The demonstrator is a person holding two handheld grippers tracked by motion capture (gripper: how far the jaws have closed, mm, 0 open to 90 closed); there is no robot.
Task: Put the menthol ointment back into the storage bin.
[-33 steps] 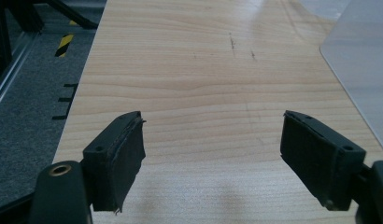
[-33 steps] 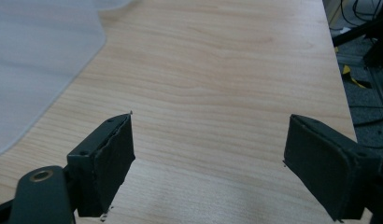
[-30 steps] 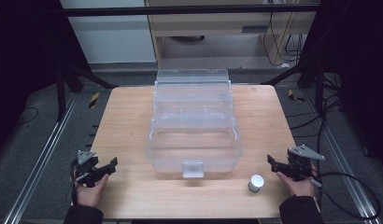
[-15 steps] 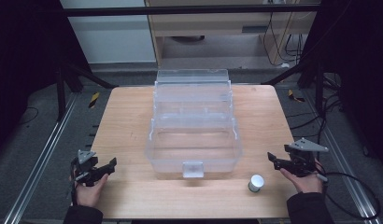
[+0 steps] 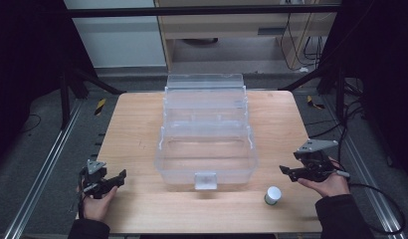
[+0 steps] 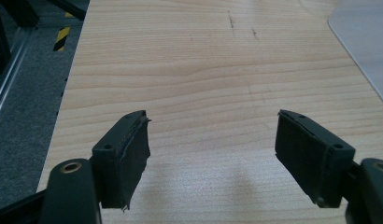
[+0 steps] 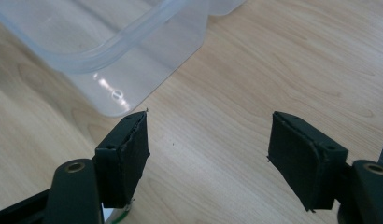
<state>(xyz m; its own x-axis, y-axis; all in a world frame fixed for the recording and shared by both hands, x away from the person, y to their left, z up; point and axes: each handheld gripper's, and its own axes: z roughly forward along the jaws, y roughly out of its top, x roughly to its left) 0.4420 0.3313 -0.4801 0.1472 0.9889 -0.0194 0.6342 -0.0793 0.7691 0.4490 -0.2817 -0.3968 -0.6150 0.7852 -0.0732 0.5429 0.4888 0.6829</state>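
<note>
Table (image 5: 137, 129) of pale wood w/ fine straight grain, flat rectangular top, a few small dark scuffs on it in the left gripper view. One clear plastic box (image 5: 207, 149) sits mid-table — see-through, glossy, rounded corners, stepped tiers rising toward the far edge, a small square latch on its near wall. One small round cap (image 5: 273, 195), white on top w/ a greenish side, stands on the wood near the box's front right corner, apart from it. Two grippers, each in one hand. Left gripper (image 5: 105, 181) at the near left corner of the table, well apart from the box; its two black jaws, matte w/ blocky rubbery pads, stand wide w/ bare wood between them & have just been closing a little, holding nothing. Right gripper (image 5: 291, 173) hovers near the right edge, just beyond the cap & to its right; grey three-cornered plate on top. Its jaws have just been closing too, yet a clear gap remains — nothing between them but table, w/ the box's rounded corner (image 7: 133, 56) ahead of them in the right gripper view.
</note>
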